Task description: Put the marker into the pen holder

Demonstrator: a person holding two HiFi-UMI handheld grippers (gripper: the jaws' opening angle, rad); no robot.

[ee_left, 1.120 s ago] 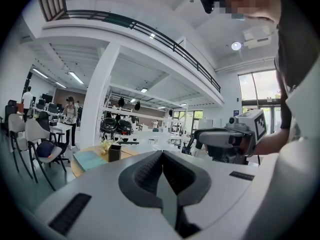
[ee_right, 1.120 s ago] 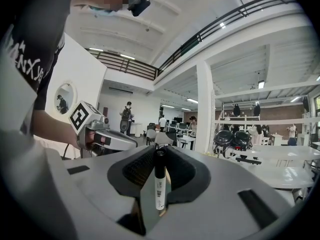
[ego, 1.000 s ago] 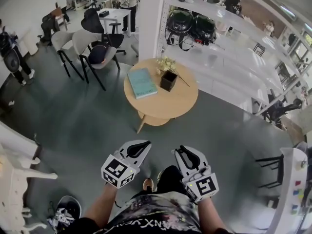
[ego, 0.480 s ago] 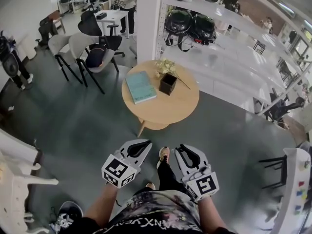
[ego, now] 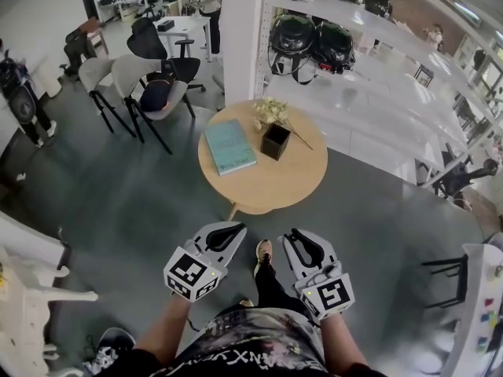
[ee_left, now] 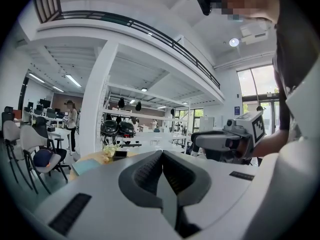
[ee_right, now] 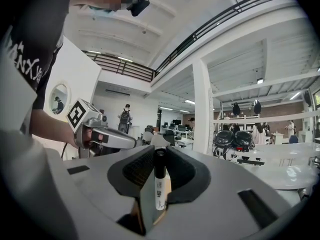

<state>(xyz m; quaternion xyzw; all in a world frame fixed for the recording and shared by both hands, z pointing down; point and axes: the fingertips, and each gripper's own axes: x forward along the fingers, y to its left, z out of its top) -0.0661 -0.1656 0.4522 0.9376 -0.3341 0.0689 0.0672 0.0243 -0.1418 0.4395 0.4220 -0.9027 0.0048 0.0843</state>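
Round wooden table (ego: 267, 187), boxy black pen holder (ego: 275, 141), slim cylindrical marker (ee_right: 159, 180)

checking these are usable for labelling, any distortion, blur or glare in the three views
Head view: strong fisheye bend, the shelves curve, yet the round table and pen holder read sharp, under even light. Left gripper view: black vignette at the corners, the windows at the right glare, and there is a mosaic patch at the top. Right gripper view: same vignette; the marker in the right gripper is in sharp focus.
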